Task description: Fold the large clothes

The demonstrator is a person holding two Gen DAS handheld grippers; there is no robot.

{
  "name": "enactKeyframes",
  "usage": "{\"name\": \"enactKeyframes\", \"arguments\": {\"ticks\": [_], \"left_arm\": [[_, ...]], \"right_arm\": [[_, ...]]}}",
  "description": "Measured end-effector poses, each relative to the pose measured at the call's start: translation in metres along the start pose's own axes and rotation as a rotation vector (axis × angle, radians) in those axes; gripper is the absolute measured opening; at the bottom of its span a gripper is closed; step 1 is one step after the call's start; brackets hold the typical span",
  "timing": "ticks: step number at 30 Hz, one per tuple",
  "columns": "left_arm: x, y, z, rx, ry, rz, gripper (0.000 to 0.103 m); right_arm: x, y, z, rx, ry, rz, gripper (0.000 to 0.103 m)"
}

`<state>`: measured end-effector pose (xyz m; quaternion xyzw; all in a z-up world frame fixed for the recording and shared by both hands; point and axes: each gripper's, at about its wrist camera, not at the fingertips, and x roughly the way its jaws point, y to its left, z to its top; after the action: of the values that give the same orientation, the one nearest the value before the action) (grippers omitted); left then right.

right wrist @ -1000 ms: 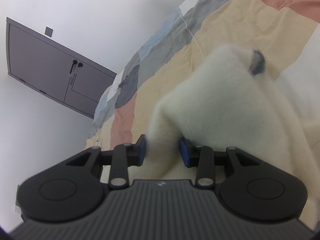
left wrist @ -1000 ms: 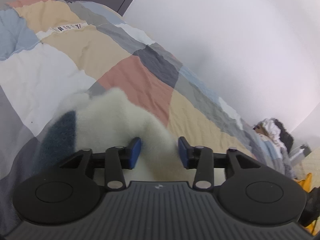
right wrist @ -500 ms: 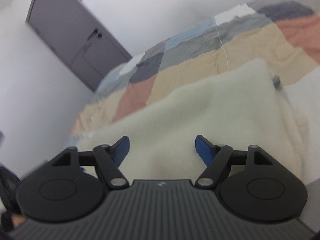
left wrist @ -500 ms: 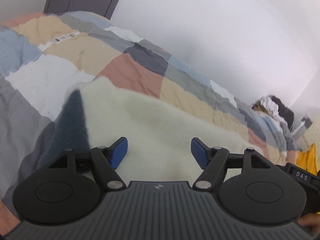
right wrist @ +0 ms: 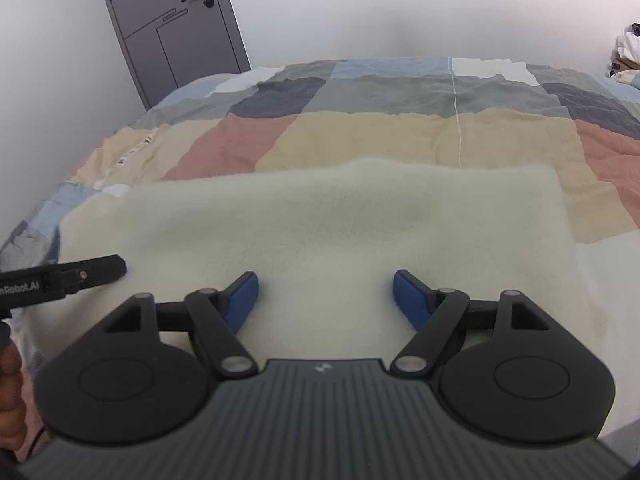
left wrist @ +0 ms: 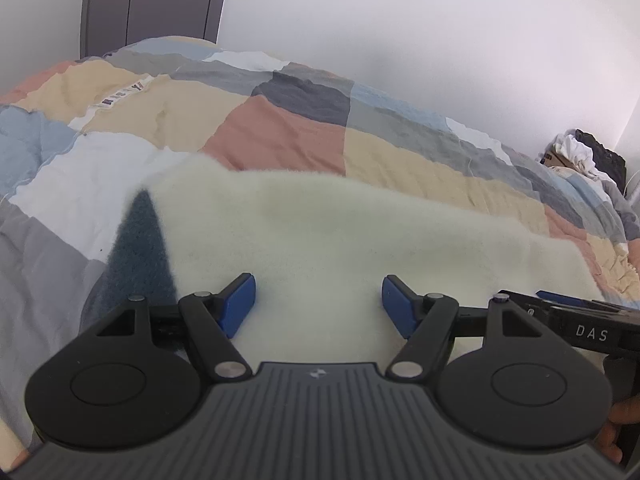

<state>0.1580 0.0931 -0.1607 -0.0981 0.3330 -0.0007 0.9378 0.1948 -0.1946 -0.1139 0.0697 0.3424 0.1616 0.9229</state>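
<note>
A cream fleece garment (left wrist: 320,232) (right wrist: 320,216) lies folded flat on the patchwork bedcover (left wrist: 280,136) (right wrist: 360,132). A dark blue patch (left wrist: 138,248) shows at its left edge in the left wrist view. My left gripper (left wrist: 318,306) hangs open just above the fleece with nothing between its blue pads. My right gripper (right wrist: 325,300) hovers over the same fleece, its jaws still opening, nothing between them. Each gripper shows at the edge of the other's view: the right one (left wrist: 576,320), the left one (right wrist: 80,274).
A grey door (right wrist: 176,28) (left wrist: 152,0) stands beyond the bed's far corner. White walls run behind the bed. A heap of clothes (left wrist: 580,156) lies at the bed's right end. A person's hand (right wrist: 10,392) holds the left gripper's handle.
Both grippers let go of the bunched fleece and their jaws spread wide. The fleece now lies flat. Both hands rolled upright and drew back from it.
</note>
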Motion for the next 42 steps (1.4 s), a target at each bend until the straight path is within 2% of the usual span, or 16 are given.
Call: {"name": "enactKeyframes", "arguments": {"ticks": [3,10,17,21,25,28,32,34,35,37,42], "left_arm": [[0.002,-0.002,-0.002,0.024,-0.007,0.004,0.075],[-0.01,0.0,-0.002,-0.024,-0.021,-0.007,0.075],[-0.051,-0.005,-0.014,-0.077,-0.046,-0.022,0.077],[-0.082,-0.008,-0.025,-0.129,-0.042,-0.06,0.079],[-0.095,-0.001,-0.037,-0.243,0.007,-0.128,0.079],[-0.093,0.01,-0.048,-0.346,0.059,-0.162,0.079],[-0.087,0.02,-0.056,-0.432,0.102,-0.202,0.079],[-0.083,0.025,-0.057,-0.477,0.116,-0.215,0.079],[-0.08,0.028,-0.058,-0.498,0.125,-0.221,0.079],[-0.074,0.035,-0.061,-0.549,0.154,-0.232,0.079],[-0.057,0.059,-0.075,-0.744,0.216,-0.292,0.079]], "right_arm": [[0.004,0.001,0.001,-0.005,-0.001,-0.001,0.081],[0.001,0.001,-0.001,-0.004,-0.012,0.003,0.081],[-0.027,0.004,-0.008,0.001,-0.016,-0.002,0.079],[-0.051,0.002,-0.015,0.086,-0.02,0.023,0.08],[-0.077,-0.002,-0.027,0.227,-0.027,0.106,0.08],[-0.088,0.002,-0.037,0.281,-0.018,0.164,0.081],[-0.082,0.001,-0.054,0.411,0.054,0.334,0.081],[-0.072,0.001,-0.06,0.468,0.095,0.383,0.081],[-0.067,0.0,-0.062,0.49,0.114,0.396,0.081],[-0.056,-0.002,-0.065,0.539,0.13,0.401,0.091],[-0.034,-0.016,-0.074,0.702,0.158,0.412,0.092]]}}
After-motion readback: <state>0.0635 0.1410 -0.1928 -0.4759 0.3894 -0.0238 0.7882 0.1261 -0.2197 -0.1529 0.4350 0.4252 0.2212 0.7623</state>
